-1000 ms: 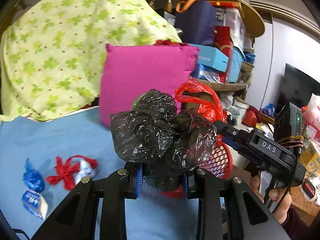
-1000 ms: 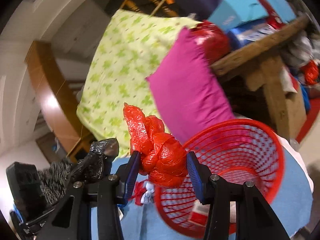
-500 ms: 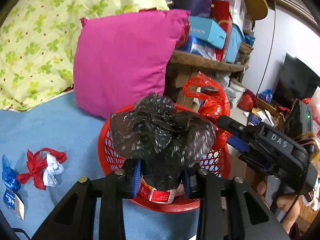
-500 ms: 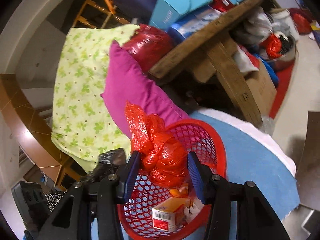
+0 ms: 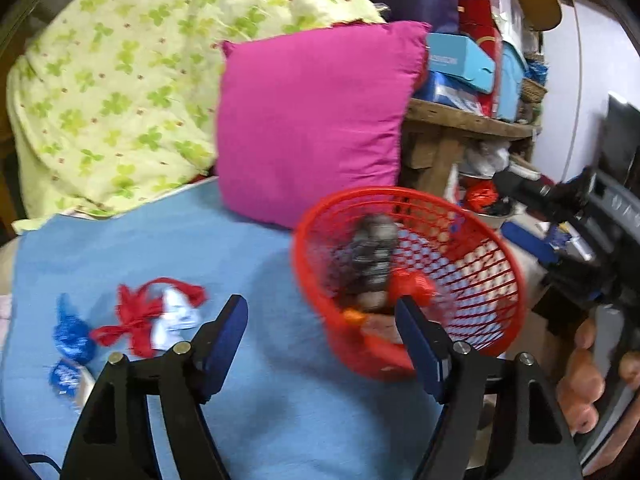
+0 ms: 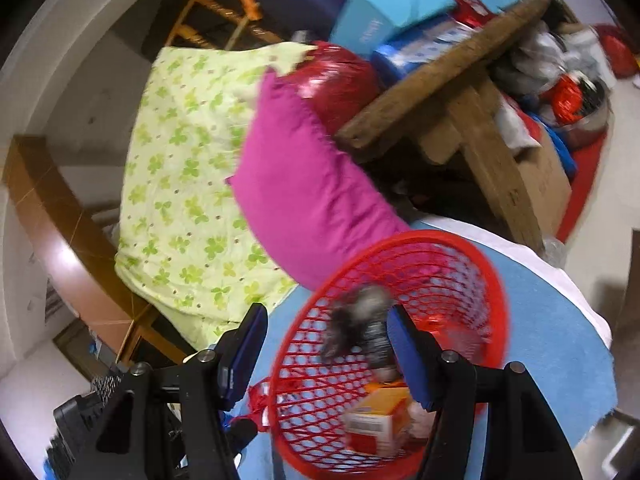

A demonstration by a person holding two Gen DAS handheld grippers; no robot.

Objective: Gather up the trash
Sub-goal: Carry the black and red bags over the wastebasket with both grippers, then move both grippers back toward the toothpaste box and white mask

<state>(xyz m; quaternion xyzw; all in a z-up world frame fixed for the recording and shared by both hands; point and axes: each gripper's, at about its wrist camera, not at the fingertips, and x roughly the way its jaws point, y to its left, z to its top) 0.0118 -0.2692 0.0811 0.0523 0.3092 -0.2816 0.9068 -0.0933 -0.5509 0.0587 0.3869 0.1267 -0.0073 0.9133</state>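
Both my tongs are spread wide with nothing between the pads. Left tongs (image 5: 322, 330) hang over the blue blanket (image 5: 168, 240), right finger overlapping the near rim of the red basket (image 5: 496, 248). Right tongs (image 6: 326, 344) sit above the same basket (image 6: 492, 280), looking down into it.

Black bag (image 5: 370, 260) is inside the basket, blurred, standing above the other contents. Same bag (image 6: 360, 324) in the right view shows as a grey-black smear against the basket's mesh wall. Red bag (image 5: 412, 286) is in there too, just beside the black one and low in the basket. In the right view I can only make out a red blur (image 6: 448, 328) behind my right finger; can't tell its edges.

Also in the basket: an orange and red carton (image 6: 378, 420) lying at the bottom.

Basket sits on the blanket near its edge, touching or just in front of the pink cushion (image 5: 316, 120). Green clover quilt (image 5: 120, 80) is piled behind the cushion.

Not collected yet, on the blanket left of my left tongs: a red ribbon with a white wrapper (image 5: 156, 316), and blue wrappers (image 5: 72, 340) just beside it. Well apart from the basket.

My right hand (image 5: 580, 392) shows at the left view's right edge, gripping the other handle.
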